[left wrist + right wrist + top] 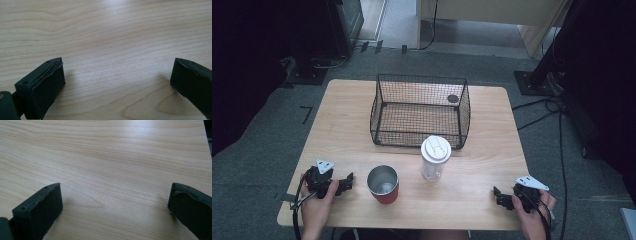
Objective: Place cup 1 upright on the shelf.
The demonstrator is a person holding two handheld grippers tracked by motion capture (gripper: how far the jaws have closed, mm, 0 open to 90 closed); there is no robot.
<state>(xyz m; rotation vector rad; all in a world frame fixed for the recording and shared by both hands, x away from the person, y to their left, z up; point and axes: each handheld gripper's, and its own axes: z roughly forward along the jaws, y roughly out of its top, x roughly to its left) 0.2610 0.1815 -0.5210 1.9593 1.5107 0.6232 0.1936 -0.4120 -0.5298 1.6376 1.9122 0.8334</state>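
Note:
A red cup (383,184) with a shiny metal inside stands open near the table's front, left of centre. To its right stands a clear tumbler (435,158) with a white lid. Behind both sits a black wire basket (420,110). A hand holds my left gripper (348,182) low on the table, just left of the red cup and apart from it. In the left gripper view, my left gripper (117,70) has its jaws wide apart over bare wood. At the front right corner my right gripper (497,195) rests low; its jaws (115,195) are equally wide with nothing between them.
The light wooden table (492,125) has bare wood to the left and right of the basket. A dark round spot (453,98) shows through the basket's mesh at its back right. Cables (557,145) run over the grey floor on the right.

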